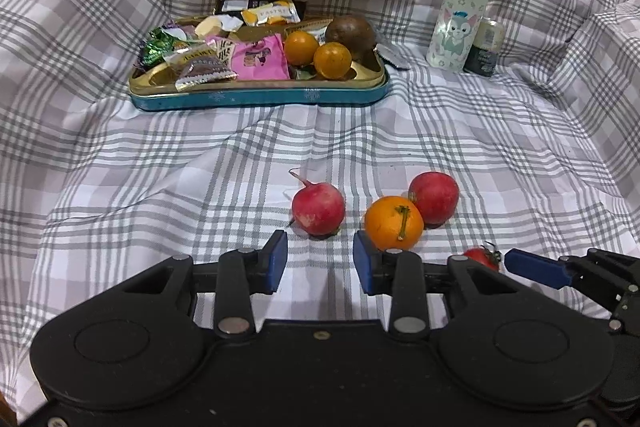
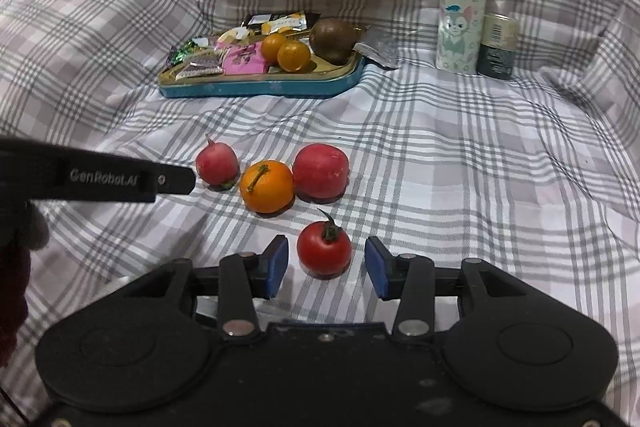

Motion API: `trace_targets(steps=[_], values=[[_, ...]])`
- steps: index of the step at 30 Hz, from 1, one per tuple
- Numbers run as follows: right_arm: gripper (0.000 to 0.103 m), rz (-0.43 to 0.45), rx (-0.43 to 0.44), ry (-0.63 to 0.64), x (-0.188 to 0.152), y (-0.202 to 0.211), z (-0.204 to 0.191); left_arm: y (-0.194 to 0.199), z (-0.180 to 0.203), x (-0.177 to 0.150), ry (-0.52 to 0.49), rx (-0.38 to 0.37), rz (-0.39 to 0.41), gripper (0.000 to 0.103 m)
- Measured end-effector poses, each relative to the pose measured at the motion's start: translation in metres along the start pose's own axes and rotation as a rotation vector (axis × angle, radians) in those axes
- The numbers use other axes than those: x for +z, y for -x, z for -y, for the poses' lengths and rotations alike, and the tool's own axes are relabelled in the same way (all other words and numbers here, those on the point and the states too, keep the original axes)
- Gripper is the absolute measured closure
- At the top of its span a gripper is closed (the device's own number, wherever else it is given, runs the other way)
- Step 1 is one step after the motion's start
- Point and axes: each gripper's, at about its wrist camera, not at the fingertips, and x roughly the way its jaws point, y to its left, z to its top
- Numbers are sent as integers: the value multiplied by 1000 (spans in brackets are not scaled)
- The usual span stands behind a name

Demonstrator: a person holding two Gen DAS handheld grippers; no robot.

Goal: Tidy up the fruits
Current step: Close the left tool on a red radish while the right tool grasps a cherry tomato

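On the checked cloth lie a pink-red radish (image 1: 318, 209), an orange (image 1: 393, 223), a red round fruit (image 1: 434, 198) and a small red tomato (image 2: 324, 247). My left gripper (image 1: 320, 263) is open and empty, just short of the radish and the orange. My right gripper (image 2: 326, 267) is open, its blue pads either side of the tomato without touching it. The tomato shows partly hidden in the left wrist view (image 1: 482, 256). A blue-rimmed gold tray (image 1: 260, 95) at the back holds two small oranges (image 1: 332, 60), a brown fruit (image 1: 351, 31) and sweets.
A white cartoon bottle (image 1: 460, 15) and a small dark jar (image 1: 484, 47) stand at the back right. A silver packet (image 1: 390, 55) lies beside the tray. The cloth rises in folds on the left, back and right. The left gripper's side (image 2: 120, 179) reaches in from the left.
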Motion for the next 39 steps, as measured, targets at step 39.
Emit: trace_targets(steps=[39], values=[[56, 17, 26, 9, -3, -27, 6, -52, 1, 0, 17, 8, 98, 51]])
